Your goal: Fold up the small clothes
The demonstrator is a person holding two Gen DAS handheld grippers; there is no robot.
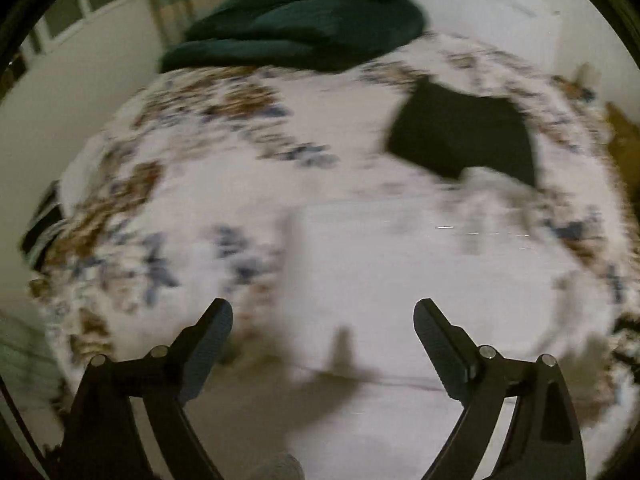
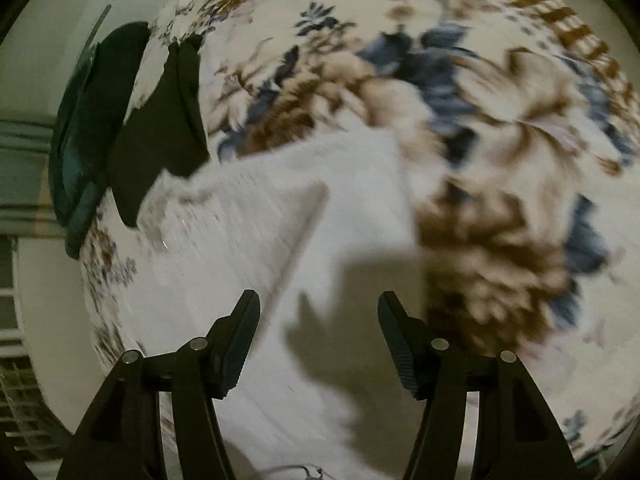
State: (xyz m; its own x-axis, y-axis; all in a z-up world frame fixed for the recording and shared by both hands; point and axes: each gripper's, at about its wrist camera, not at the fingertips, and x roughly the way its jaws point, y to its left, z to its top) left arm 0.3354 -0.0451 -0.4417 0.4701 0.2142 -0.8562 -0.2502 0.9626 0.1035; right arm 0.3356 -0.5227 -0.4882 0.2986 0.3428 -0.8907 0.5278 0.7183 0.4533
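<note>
The left wrist camera is looking forward and down between its fingers, fairly close above a floral bedspread. The right wrist camera is facing down from nearer still. Both are sharing the white cloth, the black garment at one and ten o'clock, and the green pillow.

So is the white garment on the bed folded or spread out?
Apparently folded: the white garment lies flat on the floral bedspread with a straight layered edge across it. Blur hides how many folds.
</note>
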